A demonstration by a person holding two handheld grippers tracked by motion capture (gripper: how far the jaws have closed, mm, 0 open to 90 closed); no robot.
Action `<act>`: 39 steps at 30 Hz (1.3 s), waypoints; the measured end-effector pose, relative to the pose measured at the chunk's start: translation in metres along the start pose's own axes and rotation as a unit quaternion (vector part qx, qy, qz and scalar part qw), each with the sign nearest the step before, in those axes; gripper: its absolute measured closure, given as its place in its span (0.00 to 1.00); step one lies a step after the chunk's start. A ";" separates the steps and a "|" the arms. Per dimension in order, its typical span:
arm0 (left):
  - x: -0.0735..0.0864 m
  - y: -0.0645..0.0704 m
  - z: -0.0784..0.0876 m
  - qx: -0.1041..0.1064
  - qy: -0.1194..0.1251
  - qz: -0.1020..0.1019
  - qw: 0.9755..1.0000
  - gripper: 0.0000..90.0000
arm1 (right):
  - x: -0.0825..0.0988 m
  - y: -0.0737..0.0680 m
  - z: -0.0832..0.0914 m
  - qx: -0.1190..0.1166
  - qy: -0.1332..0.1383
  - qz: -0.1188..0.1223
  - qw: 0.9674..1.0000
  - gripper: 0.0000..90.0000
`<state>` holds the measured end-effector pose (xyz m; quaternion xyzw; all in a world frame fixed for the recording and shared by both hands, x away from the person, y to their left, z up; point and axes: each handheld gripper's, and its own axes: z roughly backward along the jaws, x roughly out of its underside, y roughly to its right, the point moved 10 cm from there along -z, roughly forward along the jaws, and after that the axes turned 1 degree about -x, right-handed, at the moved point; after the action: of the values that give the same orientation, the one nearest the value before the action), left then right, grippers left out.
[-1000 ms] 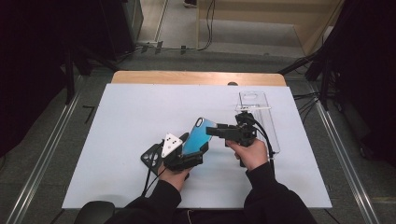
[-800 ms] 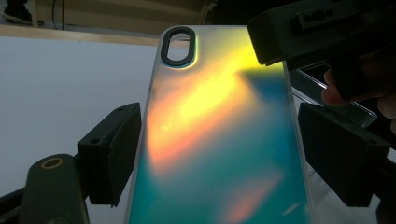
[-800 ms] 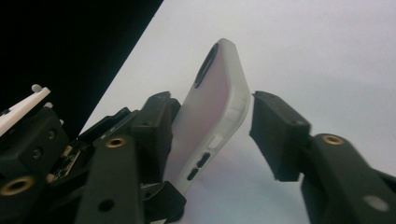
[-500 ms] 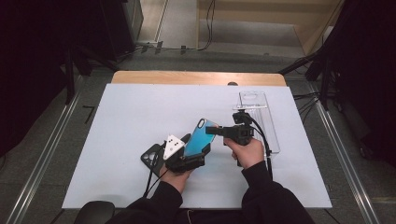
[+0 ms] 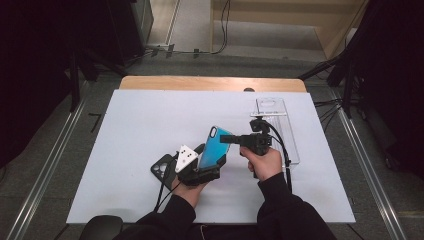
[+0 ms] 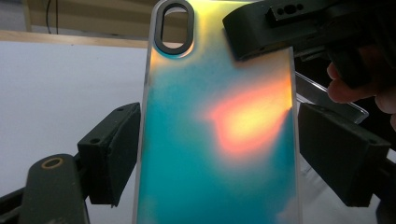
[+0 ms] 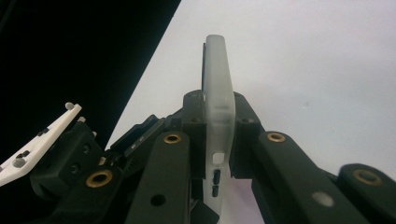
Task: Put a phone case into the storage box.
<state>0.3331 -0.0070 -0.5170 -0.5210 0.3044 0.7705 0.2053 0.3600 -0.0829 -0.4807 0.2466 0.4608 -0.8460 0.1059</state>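
An iridescent teal and orange phone case [image 5: 212, 147] stands tilted above the table, its camera cutout at the far end. My left gripper [image 5: 207, 167] is shut across its width, one pad on each long side [image 6: 116, 154]. My right gripper [image 5: 226, 139] reaches in from the right at the case's upper right edge [image 6: 261, 32]. Its jaws have just been closing with the case between them. In the right gripper view the frosted edge of the case [image 7: 218, 79] is pinched between the right gripper's [image 7: 218, 126] two pads.
A black phone case [image 5: 162, 169] lies on the white table top [image 5: 125, 125] just left of my left hand. A clear plastic case [image 5: 277, 125] lies at the right, behind my right hand. A wooden edge [image 5: 210, 83] borders the far side.
The right gripper's jaws have closed on the case's upper edge. Both hands and the case have stayed where they were.
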 end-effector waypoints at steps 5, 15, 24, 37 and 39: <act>-0.001 0.001 0.000 0.010 -0.006 -0.002 1.000 0.19 | 0.000 -0.002 0.002 -0.003 -0.001 0.002 1.000 0.87; -0.004 0.004 0.001 0.009 -0.038 -0.019 0.999 0.15 | -0.002 -0.005 0.006 0.010 0.000 0.014 1.000 0.87; -0.009 0.001 0.005 0.017 -0.051 -0.013 0.998 0.15 | -0.007 0.000 0.015 0.027 0.012 0.019 0.999 0.87; -0.015 0.000 0.008 0.068 -0.096 0.001 0.993 0.15 | -0.009 0.000 0.022 0.043 0.013 0.063 0.997 0.87; -0.017 -0.001 0.009 0.078 -0.104 0.001 0.991 0.16 | -0.008 -0.003 0.024 0.035 0.011 0.075 0.996 0.87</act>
<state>0.3340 -0.0004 -0.4993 -0.4197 0.3414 0.7946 0.2754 0.3585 -0.1017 -0.4638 0.2937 0.4125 -0.8482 0.1554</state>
